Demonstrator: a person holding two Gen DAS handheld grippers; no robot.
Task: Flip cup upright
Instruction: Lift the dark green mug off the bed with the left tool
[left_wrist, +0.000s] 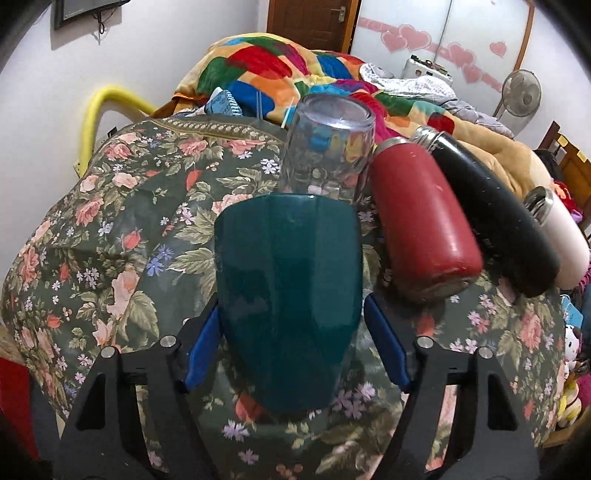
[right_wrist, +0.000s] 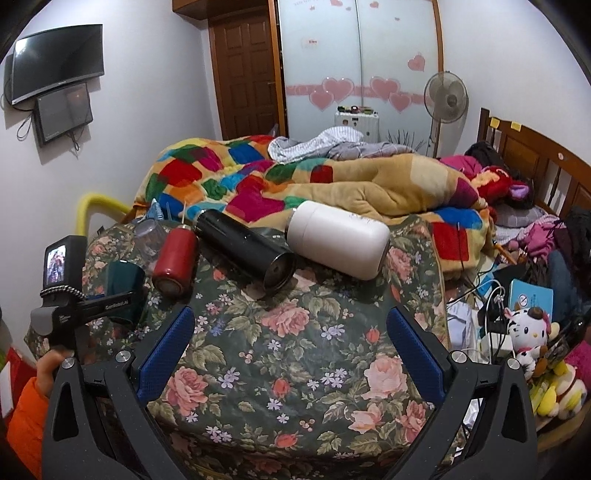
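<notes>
A dark green cup (left_wrist: 288, 295) stands on the floral cloth between the blue pads of my left gripper (left_wrist: 291, 343). The left pad lies against the cup's side; a small gap shows at the right pad. The jaws are wide apart and not clamped. Which end of the cup is up I cannot tell. The cup also shows at the far left of the right wrist view (right_wrist: 123, 288), with the left gripper beside it. My right gripper (right_wrist: 290, 354) is open and empty above the cloth.
A clear glass (left_wrist: 328, 147) stands upside down just behind the green cup. A red bottle (left_wrist: 421, 218), a black bottle (left_wrist: 491, 214) and a white bottle (right_wrist: 338, 243) lie on their sides to the right. A colourful blanket (right_wrist: 295, 181) lies behind.
</notes>
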